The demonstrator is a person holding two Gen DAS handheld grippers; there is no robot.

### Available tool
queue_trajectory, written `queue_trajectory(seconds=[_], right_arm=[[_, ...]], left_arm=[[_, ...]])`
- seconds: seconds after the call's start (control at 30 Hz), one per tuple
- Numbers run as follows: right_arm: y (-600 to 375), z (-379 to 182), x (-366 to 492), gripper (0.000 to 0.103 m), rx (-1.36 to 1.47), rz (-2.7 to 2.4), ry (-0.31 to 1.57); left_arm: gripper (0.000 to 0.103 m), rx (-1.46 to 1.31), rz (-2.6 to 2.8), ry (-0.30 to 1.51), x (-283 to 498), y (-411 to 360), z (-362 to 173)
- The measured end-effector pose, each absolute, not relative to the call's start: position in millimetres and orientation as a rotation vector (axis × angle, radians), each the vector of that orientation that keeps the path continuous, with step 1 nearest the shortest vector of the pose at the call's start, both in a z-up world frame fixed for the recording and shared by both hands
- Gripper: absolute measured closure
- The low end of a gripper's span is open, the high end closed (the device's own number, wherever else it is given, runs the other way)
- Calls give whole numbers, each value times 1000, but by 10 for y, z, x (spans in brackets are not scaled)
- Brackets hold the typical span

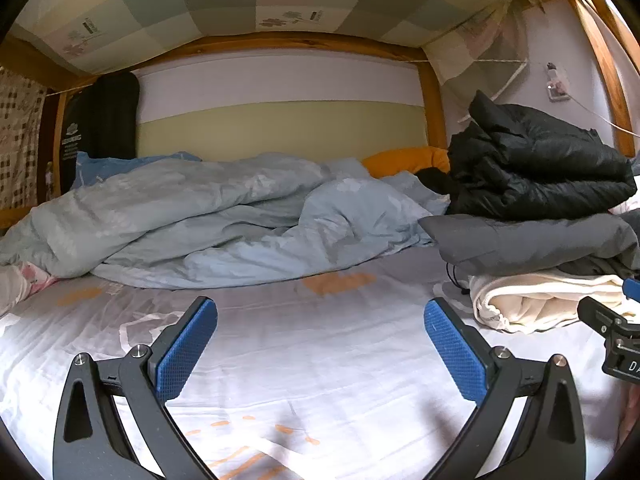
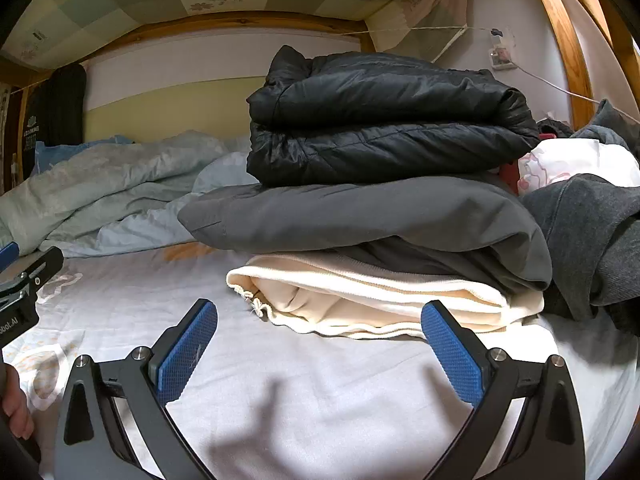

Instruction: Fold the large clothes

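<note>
**Inspector A:** Left wrist view first. What do you record?

**Inspector B:** The left gripper (image 1: 321, 344) hangs over the white bed sheet (image 1: 320, 368), fingers spread wide, nothing between them. The stack of folded clothes (image 1: 536, 220) lies to the right of it, clear of both blue pads (image 1: 184, 354). The stack has a black puffer jacket (image 1: 540, 160) on top, a grey garment (image 1: 528, 240) under it and a cream garment (image 1: 536, 300) at the bottom. Left of the stack lies a crumpled pale blue duvet (image 1: 192, 216), with an orange pillow (image 1: 408, 160) just behind.

**Inspector A:** Any writing?

**Inspector B:** A black hanging item (image 1: 98, 120) far left of the stack carries print, too blurred to read.

**Inspector A:** Right wrist view?

**Inspector B:** The right gripper (image 2: 319, 344) is released as well, fingers apart and empty. The stack sits directly ahead; the cream garment's edge lies just beyond the right-hand pad (image 2: 452, 354), contact uncertain. Loose dark grey clothing (image 2: 592, 232) lies right of the stack. At the left edge, the other gripper's body shows partial lettering, "bot.AI".
</note>
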State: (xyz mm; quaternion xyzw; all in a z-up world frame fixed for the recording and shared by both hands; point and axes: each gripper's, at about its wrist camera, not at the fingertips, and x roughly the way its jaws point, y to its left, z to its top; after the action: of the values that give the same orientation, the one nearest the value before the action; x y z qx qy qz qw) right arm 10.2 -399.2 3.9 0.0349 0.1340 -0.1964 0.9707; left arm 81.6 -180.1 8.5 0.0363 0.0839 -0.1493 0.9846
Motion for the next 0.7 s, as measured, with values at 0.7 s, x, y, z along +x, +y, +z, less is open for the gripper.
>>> queue_trajectory(seconds=[0.7], right_arm=[[-4043, 29, 134, 0, 71, -393, 273]], left_arm=[[0, 76, -306, 175, 813, -1774, 84]])
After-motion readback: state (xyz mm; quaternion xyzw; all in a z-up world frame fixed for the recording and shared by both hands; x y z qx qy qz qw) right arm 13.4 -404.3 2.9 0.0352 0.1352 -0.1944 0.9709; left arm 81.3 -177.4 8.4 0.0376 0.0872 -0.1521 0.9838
